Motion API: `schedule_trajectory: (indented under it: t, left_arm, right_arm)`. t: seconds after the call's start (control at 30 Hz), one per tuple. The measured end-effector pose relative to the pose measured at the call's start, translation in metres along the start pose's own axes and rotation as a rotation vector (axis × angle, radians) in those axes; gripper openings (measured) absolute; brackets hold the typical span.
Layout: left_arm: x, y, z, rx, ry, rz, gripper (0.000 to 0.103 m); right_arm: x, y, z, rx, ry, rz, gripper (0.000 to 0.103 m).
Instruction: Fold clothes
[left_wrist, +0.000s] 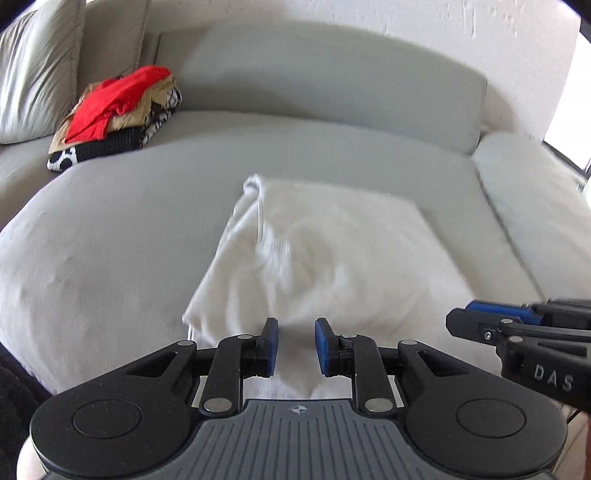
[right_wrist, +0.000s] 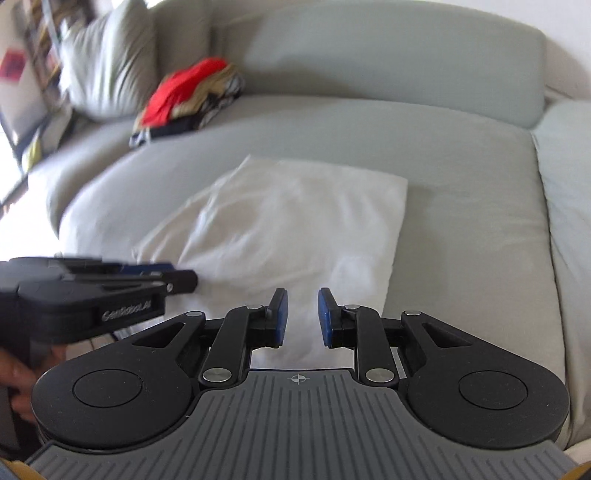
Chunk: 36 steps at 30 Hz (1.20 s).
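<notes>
With the white garment (left_wrist: 325, 258) lying part-folded on the sofa seat (left_wrist: 110, 229) and both the left gripper (left_wrist: 296, 345) and right gripper (right_wrist: 300, 317) parted and empty at its near edge, each should pinch one near corner squarely before lifting evenly.

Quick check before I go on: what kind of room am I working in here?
Most likely a home living room. A pale grey sofa fills the view, with a loose cushion in its corner, a stack of folded clothes on the seat and a white garment laid out.
</notes>
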<state>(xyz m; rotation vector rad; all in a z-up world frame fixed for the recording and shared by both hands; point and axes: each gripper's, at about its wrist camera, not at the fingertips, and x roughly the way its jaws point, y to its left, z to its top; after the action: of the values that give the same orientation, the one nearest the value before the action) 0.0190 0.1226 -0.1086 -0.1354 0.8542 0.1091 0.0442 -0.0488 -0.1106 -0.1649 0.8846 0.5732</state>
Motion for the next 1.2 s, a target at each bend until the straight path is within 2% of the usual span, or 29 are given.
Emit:
schedule_trajectory:
  t: [0.07, 0.3, 0.33, 0.4, 0.43, 0.53, 0.6, 0.73, 0.8, 0.83, 0.9, 0.93, 0.97, 1.07, 1.2]
  left_arm:
    - [-0.002, -0.001, -0.004, 0.023, 0.0, 0.014, 0.02]
    - [-0.013, -0.011, -0.017, 0.082, 0.038, 0.062, 0.021]
    - [-0.016, -0.012, -0.019, 0.086, 0.054, 0.066, 0.021]
    - [-0.02, -0.012, -0.024, 0.085, 0.106, 0.07, 0.021]
    - [-0.022, -0.01, -0.027, 0.075, 0.144, 0.065, 0.021]
    - [-0.029, -0.007, -0.038, 0.054, 0.192, 0.042, 0.021]
    - [-0.033, -0.007, -0.038, 0.04, 0.197, 0.027, 0.021]
    - [-0.041, -0.005, -0.03, 0.01, 0.184, -0.014, 0.037]
    - [-0.044, -0.003, -0.026, -0.01, 0.166, -0.019, 0.044]
    - [-0.045, -0.002, -0.023, -0.022, 0.157, -0.02, 0.048]
    - [-0.046, -0.001, -0.02, -0.042, 0.138, -0.02, 0.058]
    - [-0.048, 0.0, -0.018, -0.05, 0.13, -0.02, 0.068]
    - [-0.049, 0.0, -0.017, -0.053, 0.123, -0.021, 0.071]
    - [-0.049, -0.001, -0.014, -0.053, 0.108, -0.023, 0.076]
    - [-0.048, 0.006, -0.008, -0.079, 0.093, -0.029, 0.077]
  right_arm:
    - [0.0, 0.009, -0.013, -0.053, 0.023, -0.024, 0.025]
    - [-0.033, -0.01, -0.032, 0.021, 0.064, 0.009, 0.025]
    - [-0.036, -0.012, -0.033, 0.031, 0.095, 0.012, 0.026]
    - [-0.036, -0.019, -0.041, 0.1, 0.2, 0.008, 0.037]
    - [-0.04, -0.024, -0.047, 0.146, 0.217, 0.021, 0.037]
    - [-0.053, -0.042, -0.058, 0.272, 0.191, 0.069, 0.036]
    - [-0.059, -0.052, -0.058, 0.346, 0.141, 0.076, 0.043]
    - [-0.064, -0.07, -0.054, 0.475, 0.085, 0.106, 0.05]
    - [-0.064, -0.074, -0.054, 0.519, 0.071, 0.112, 0.07]
    - [-0.064, -0.075, -0.055, 0.538, 0.059, 0.12, 0.073]
    - [-0.065, -0.078, -0.058, 0.576, 0.04, 0.146, 0.073]
    - [-0.065, -0.079, -0.059, 0.594, 0.029, 0.158, 0.073]
    - [-0.064, -0.08, -0.059, 0.611, 0.017, 0.167, 0.073]
    - [-0.061, -0.082, -0.058, 0.648, -0.006, 0.184, 0.073]
    - [-0.051, -0.084, -0.052, 0.672, 0.008, 0.2, 0.073]
